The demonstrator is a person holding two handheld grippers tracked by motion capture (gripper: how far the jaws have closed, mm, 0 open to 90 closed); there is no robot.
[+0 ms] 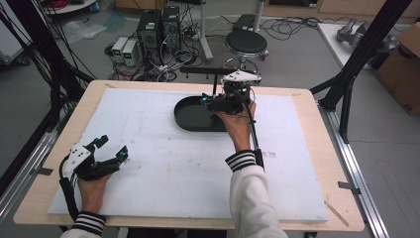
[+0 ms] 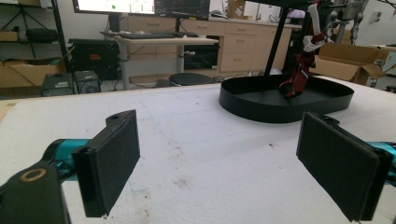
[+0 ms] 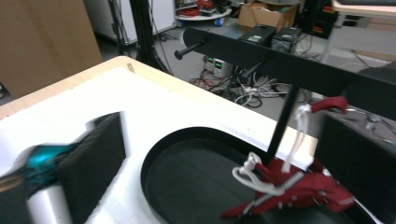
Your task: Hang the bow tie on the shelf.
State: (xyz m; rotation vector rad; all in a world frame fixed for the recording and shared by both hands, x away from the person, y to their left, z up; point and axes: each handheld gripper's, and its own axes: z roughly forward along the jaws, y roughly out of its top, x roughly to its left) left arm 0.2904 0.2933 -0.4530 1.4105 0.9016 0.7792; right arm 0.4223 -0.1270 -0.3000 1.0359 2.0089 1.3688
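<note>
Fingers (image 2: 116,158) of both grippers gape empty above white foam board (image 1: 163,163), cluttered lab floor (image 1: 297,54) beyond.

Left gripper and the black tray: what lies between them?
Nothing: in the left gripper view, bare white board stretches from the open left gripper to the black tray.

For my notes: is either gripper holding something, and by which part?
Nothing is held. The left gripper and right gripper are open; the red thing hangs free in the black tray.
</note>
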